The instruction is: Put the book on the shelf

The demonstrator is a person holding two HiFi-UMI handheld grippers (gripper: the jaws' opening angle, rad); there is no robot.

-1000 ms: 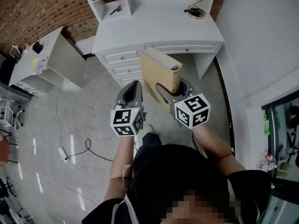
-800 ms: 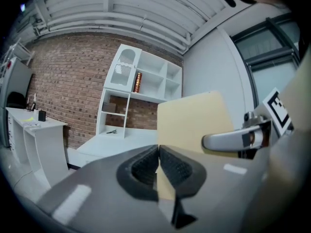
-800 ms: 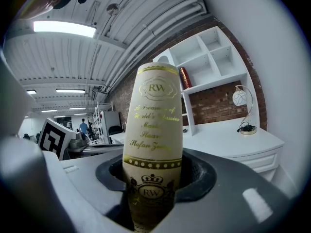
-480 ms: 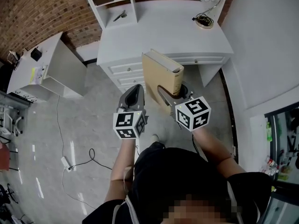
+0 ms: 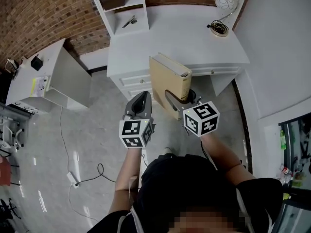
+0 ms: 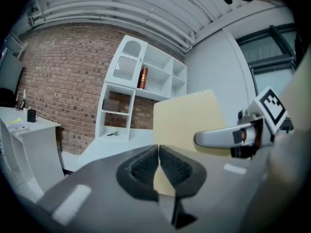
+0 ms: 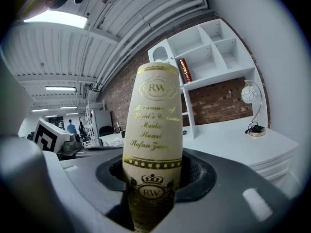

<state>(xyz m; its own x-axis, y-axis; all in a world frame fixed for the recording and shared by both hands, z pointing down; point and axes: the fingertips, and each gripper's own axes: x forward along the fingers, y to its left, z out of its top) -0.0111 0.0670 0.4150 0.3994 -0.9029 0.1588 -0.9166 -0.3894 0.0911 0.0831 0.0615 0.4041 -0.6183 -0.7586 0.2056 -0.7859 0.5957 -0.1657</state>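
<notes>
A thick tan book (image 5: 167,84) with gold lettering on its spine (image 7: 154,130) stands upright, with my right gripper (image 5: 181,98) shut on its lower part. In the right gripper view the jaws clamp both covers. My left gripper (image 5: 140,101) hangs beside it at the left, shut and holding nothing; its pads (image 6: 159,166) meet. The book's cover (image 6: 189,125) shows in the left gripper view too. Ahead, a white cubby shelf (image 5: 119,6) stands on a white desk (image 5: 170,33). One upper cubby holds a red book (image 6: 143,77).
A desk lamp (image 5: 223,4) with a coiled cable sits at the desk's right end. Desk drawers (image 5: 131,79) face me. A low white cabinet (image 5: 48,72) stands left, and a cord with a power brick (image 5: 73,178) lies on the floor. A white wall (image 5: 282,47) runs along the right.
Both grippers and the book have moved toward the desk; the desk and shelf now sit lower and nearer in the head view. The grip on the book looks unchanged.
</notes>
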